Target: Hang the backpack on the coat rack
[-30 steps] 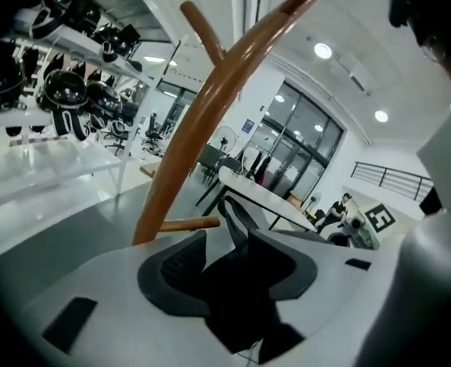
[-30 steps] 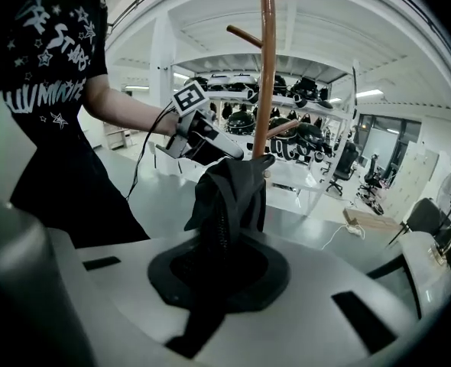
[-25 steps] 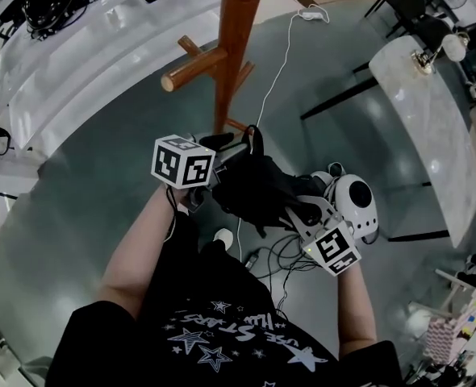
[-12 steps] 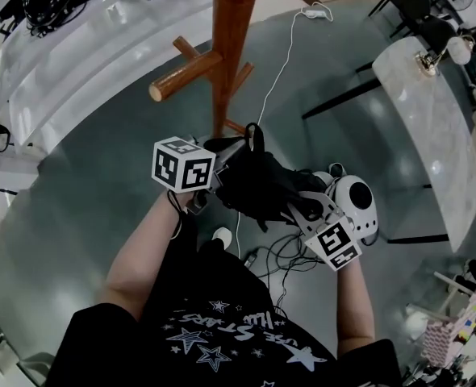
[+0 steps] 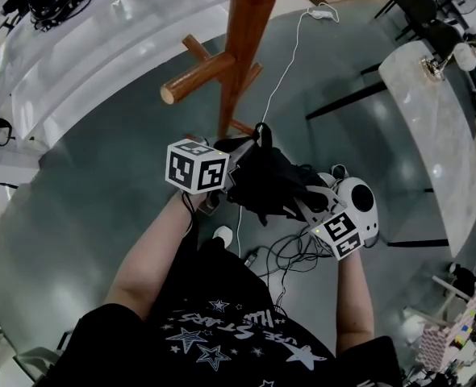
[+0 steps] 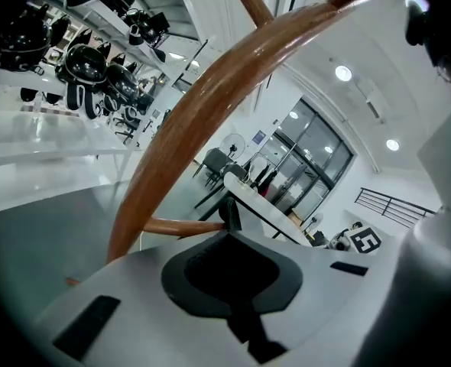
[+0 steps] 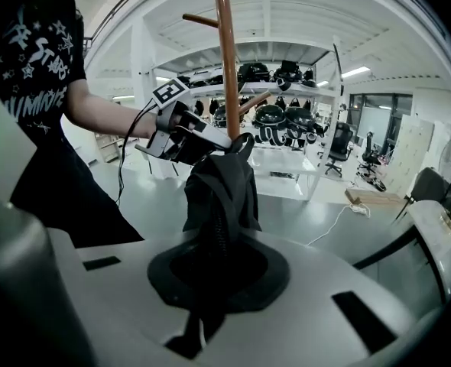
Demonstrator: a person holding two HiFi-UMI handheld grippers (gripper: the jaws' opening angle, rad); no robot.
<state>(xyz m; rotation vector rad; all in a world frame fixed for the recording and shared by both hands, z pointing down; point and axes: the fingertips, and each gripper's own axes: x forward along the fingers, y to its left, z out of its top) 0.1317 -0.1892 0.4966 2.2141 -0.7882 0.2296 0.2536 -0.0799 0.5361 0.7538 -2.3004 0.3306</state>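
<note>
Backpack (image 5: pixel 274 180) near coat rack (image 5: pixel 242 47) — left gripper (image 5: pixel 250 143) and right gripper (image 5: pixel 306 204) both clamped on it.

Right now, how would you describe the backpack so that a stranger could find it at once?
Find the tall wooden coat rack. Just in front of its pole, the backpack is held between the left gripper and the right gripper. It is the only soft black bundle, beside a hard white rounded device.
</note>
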